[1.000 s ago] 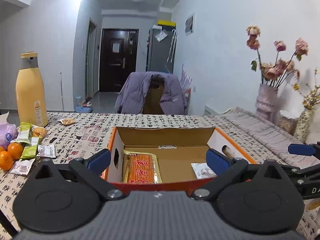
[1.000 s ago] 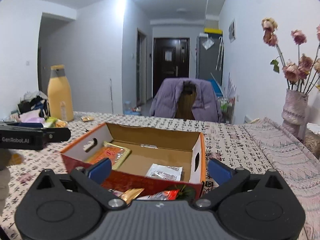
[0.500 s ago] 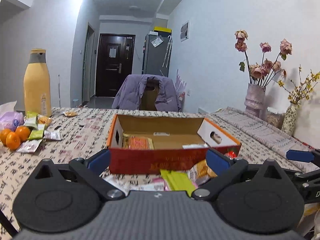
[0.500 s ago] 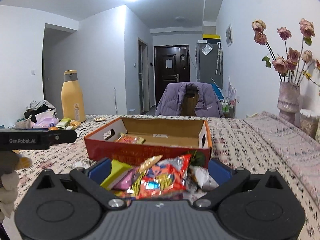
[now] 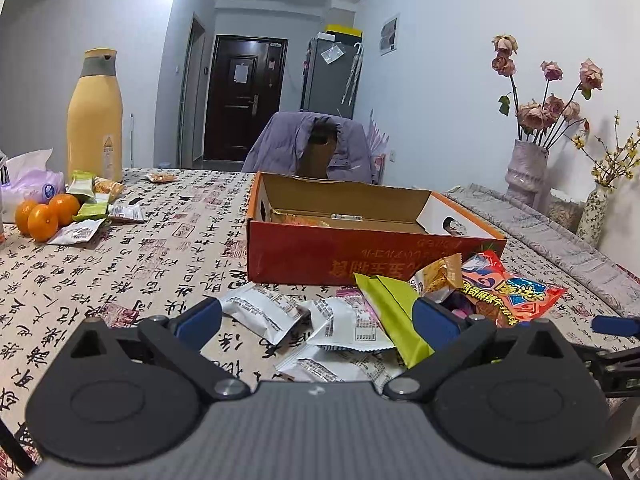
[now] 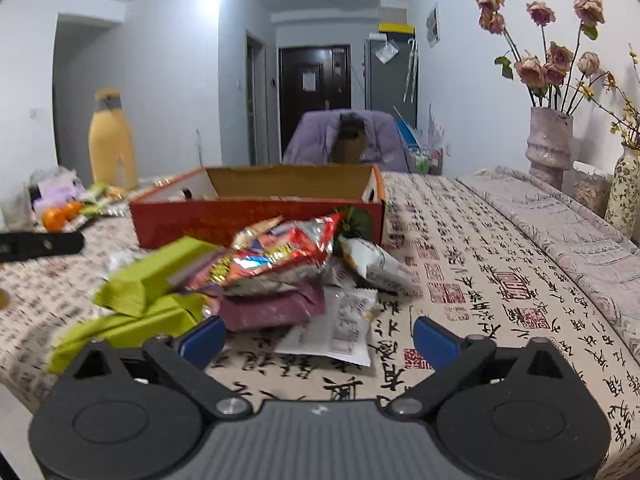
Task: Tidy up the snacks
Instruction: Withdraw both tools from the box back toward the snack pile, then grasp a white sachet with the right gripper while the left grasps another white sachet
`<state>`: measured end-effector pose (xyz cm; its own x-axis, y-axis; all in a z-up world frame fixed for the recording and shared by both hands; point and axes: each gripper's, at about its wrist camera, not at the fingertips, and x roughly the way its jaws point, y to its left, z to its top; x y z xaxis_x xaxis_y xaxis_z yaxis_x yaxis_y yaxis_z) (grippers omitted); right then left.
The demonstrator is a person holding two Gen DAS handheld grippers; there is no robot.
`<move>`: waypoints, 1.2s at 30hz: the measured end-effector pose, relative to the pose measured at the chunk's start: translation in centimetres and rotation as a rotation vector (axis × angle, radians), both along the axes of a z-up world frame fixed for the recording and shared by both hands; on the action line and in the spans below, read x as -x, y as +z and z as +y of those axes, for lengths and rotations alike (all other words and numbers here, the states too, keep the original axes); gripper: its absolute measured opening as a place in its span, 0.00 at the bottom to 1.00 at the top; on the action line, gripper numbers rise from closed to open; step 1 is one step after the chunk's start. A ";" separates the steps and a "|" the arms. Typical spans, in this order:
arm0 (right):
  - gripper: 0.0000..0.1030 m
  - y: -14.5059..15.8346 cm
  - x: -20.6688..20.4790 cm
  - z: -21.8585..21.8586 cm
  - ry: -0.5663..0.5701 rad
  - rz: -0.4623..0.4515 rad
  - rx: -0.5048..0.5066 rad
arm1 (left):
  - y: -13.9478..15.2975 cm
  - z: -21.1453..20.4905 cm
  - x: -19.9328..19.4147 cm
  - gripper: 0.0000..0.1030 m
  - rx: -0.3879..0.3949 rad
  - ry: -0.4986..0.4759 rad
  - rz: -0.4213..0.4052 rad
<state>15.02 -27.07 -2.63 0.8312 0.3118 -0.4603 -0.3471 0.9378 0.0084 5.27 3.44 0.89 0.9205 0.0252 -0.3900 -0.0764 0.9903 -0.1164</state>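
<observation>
Mostly box point(image 5: 362, 258) hides its contents; both tongs point(image 5: 316, 318) point(image 6: 316, 338) wide, snack pile point(image 6: 260, 276) blurry

An open red-and-orange cardboard box point(image 5: 362, 254) sits on the patterned tablecloth, a gold-edged packet point(image 5: 298, 218) inside. Just before it lies a loose heap: white sachets point(image 5: 264, 312), lime-green wrappers point(image 6: 148, 276), a red foil bag point(image 5: 508, 292).
</observation>
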 end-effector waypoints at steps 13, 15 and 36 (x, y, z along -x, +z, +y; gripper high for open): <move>0.66 -2.0 -5.4 2.0 -0.016 0.128 0.085 | 0.2 0.2 0.0 1.00 -0.001 -0.001 0.003; 0.58 -2.0 -5.5 1.8 -0.004 0.132 0.065 | 0.2 0.3 0.0 1.00 -0.001 0.002 0.004; 0.50 -1.0 -2.9 -1.5 -0.050 0.033 0.010 | 0.1 0.5 -0.2 1.00 0.010 0.013 0.028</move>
